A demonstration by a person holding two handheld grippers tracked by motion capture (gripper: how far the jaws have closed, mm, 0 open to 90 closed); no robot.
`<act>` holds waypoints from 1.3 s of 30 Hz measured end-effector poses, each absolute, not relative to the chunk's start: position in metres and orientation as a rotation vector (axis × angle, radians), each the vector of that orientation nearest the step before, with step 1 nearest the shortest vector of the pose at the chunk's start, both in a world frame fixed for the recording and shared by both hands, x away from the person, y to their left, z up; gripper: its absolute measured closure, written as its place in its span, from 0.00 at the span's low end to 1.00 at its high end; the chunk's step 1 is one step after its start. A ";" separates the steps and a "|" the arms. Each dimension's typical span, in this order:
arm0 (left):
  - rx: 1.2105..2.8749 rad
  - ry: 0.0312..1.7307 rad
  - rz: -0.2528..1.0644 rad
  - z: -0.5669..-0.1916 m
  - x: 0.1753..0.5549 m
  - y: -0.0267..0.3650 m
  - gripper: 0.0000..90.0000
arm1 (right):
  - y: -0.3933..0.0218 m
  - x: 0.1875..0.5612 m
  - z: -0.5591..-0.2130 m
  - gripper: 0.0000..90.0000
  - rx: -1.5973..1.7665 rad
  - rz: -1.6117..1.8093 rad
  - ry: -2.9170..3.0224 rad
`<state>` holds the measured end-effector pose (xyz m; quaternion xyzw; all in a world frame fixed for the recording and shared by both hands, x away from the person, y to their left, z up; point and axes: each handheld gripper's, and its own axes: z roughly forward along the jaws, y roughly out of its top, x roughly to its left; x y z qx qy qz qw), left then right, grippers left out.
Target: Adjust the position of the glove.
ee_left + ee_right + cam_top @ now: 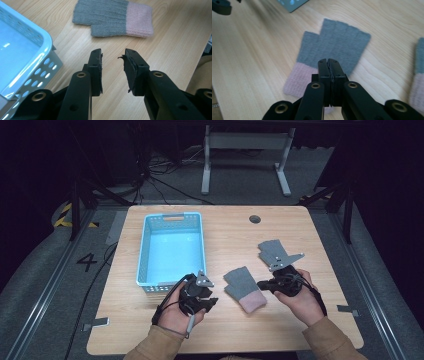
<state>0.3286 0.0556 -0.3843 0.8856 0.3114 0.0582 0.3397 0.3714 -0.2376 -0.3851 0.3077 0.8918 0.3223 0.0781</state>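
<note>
A grey fingerless glove with a pink cuff (245, 291) lies flat on the wooden table between my two grippers. It shows ahead of the left jaws (112, 18) and under the right jaws (334, 45). A second such glove (272, 251) lies farther back on the right, partly behind the right gripper's plate, and its edge (418, 72) also shows. My left gripper (212, 301) (113, 53) is open with nothing between its fingers, a short way left of the near glove. My right gripper (261, 284) (328, 61) is shut and empty, hovering at that glove's right side.
A light blue perforated basket (145, 255) stands empty at the table's left-middle, just behind the left gripper; its corner (47, 42) is close to the left jaws. A round cable hole (255, 219) sits near the far edge.
</note>
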 end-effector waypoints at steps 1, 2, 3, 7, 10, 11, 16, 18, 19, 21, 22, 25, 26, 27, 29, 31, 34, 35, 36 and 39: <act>2.305 0.805 0.146 -0.384 0.329 0.055 0.76 | -0.235 0.370 -0.386 1.00 0.907 0.962 2.681; 2.305 0.805 0.146 -0.384 0.329 0.055 0.77 | -0.231 0.368 -0.386 1.00 0.891 0.956 2.698; 2.304 0.806 0.133 -0.385 0.329 0.055 0.77 | -0.229 0.367 -0.388 1.00 0.882 0.956 2.704; 2.308 0.815 0.122 -0.385 0.330 0.056 0.76 | -0.219 0.363 -0.392 1.00 0.837 0.953 2.765; 2.302 0.835 0.117 -0.387 0.331 0.056 0.74 | -0.210 0.359 -0.398 1.00 0.803 0.941 2.807; 2.297 0.840 0.114 -0.388 0.331 0.056 0.73 | -0.207 0.358 -0.400 1.00 0.789 0.930 2.823; 2.301 0.833 0.121 -0.391 0.333 0.056 0.77 | -0.198 0.354 -0.410 1.00 0.770 0.902 2.860; 2.302 0.831 0.106 -0.391 0.333 0.055 0.78 | -0.196 0.353 -0.413 1.00 0.759 0.890 2.874; 2.303 0.825 0.095 -0.391 0.333 0.055 0.79 | -0.194 0.352 -0.414 1.00 0.758 0.888 2.882; 2.311 0.819 0.080 -0.390 0.334 0.055 0.80 | -0.190 0.350 -0.417 1.00 0.753 0.868 2.899; 2.312 0.821 0.076 -0.390 0.334 0.055 0.80 | -0.189 0.349 -0.419 1.00 0.752 0.860 2.903; 2.308 0.823 0.069 -0.390 0.335 0.055 0.79 | -0.186 0.348 -0.424 1.00 0.739 0.853 2.919; 2.308 0.823 0.069 -0.390 0.335 0.055 0.79 | -0.186 0.348 -0.424 1.00 0.739 0.853 2.919; 2.308 0.825 0.064 -0.390 0.336 0.055 0.79 | -0.185 0.347 -0.425 1.00 0.732 0.856 2.934; 2.313 0.828 0.059 -0.391 0.336 0.055 0.79 | -0.183 0.345 -0.427 1.00 0.729 0.854 2.940; 2.314 0.827 0.058 -0.391 0.336 0.055 0.79 | -0.181 0.345 -0.428 1.00 0.709 0.844 2.952; 2.313 0.828 0.061 -0.391 0.336 0.055 0.79 | -0.180 0.344 -0.430 1.00 0.706 0.828 2.955; 2.304 0.833 0.064 -0.390 0.336 0.055 0.79 | -0.180 0.344 -0.431 1.00 0.710 0.824 2.953; 2.304 0.833 0.064 -0.390 0.336 0.055 0.79 | -0.180 0.344 -0.431 1.00 0.710 0.824 2.953; 2.291 0.841 0.069 -0.389 0.337 0.057 0.79 | -0.182 0.345 -0.431 1.00 0.720 0.824 2.951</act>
